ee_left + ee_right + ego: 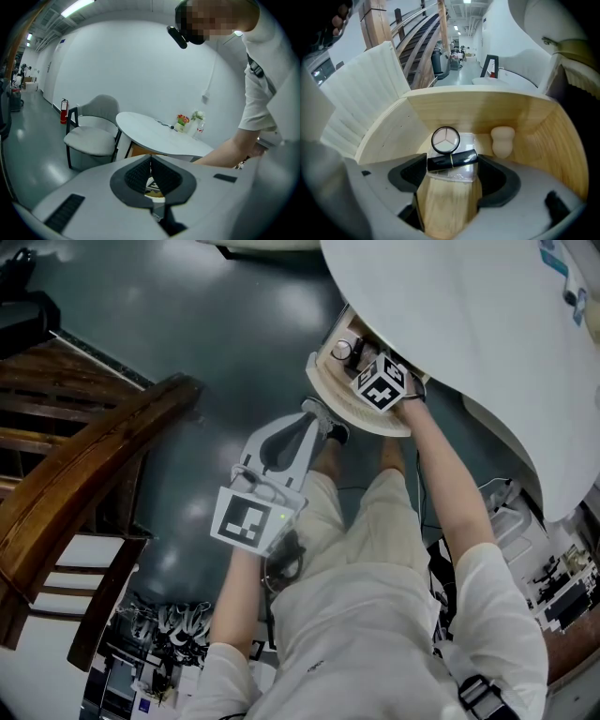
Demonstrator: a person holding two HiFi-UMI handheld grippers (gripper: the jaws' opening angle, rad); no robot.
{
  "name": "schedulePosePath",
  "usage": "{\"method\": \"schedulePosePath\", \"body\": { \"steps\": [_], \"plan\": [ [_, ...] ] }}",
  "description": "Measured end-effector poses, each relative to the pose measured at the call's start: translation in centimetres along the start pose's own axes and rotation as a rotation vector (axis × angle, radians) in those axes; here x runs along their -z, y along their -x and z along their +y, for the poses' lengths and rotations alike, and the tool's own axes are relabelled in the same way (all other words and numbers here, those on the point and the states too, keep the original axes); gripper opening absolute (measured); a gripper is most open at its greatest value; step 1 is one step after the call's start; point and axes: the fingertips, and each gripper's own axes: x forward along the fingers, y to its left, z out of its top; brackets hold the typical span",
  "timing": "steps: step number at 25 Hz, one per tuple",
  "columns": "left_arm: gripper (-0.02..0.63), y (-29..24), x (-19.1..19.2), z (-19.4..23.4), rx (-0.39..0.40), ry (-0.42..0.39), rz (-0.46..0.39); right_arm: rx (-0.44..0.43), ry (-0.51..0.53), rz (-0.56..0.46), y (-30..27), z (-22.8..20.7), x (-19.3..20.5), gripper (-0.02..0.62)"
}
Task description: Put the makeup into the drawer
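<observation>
Makeup (345, 350) lies in an open, pale wooden drawer (349, 407) under a white tabletop (469, 324). At far left stands a wooden stair rail (84, 474). Next, over the dark floor (206, 324), the left gripper (314, 413) has its fingers pressed together. At right, the right gripper (453, 165) points down into the drawer, its fingers (410, 176) pinching a black lipstick tube (452, 160) by its ends, over a clear case (454, 176). A round compact (446, 139) lies just behind, with a beige sponge (502, 141) to its right.
</observation>
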Motion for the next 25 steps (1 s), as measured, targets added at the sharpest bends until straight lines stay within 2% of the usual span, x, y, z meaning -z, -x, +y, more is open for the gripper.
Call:
{"method": "schedulePosePath", "body": {
  "steps": [8, 18, 25],
  "plan": [
    [0.011, 0.2, -0.6, -1.4, -0.014, -0.011, -0.007, -0.008, 0.049, -0.009, 3.0, 1.7, -0.7, 0.342],
    [0.011, -0.4, -1.8, -4.8, -0.054, -0.041, -0.004, -0.087, 0.082, -0.064, 12.6, 5.4, -2.3, 0.333],
    [0.011, -0.7, -4.7, -7.2, -0.108, -0.061, -0.047, -0.066, 0.106, -0.177, 21.6, 5.5, -5.2, 0.205]
  ]
}}
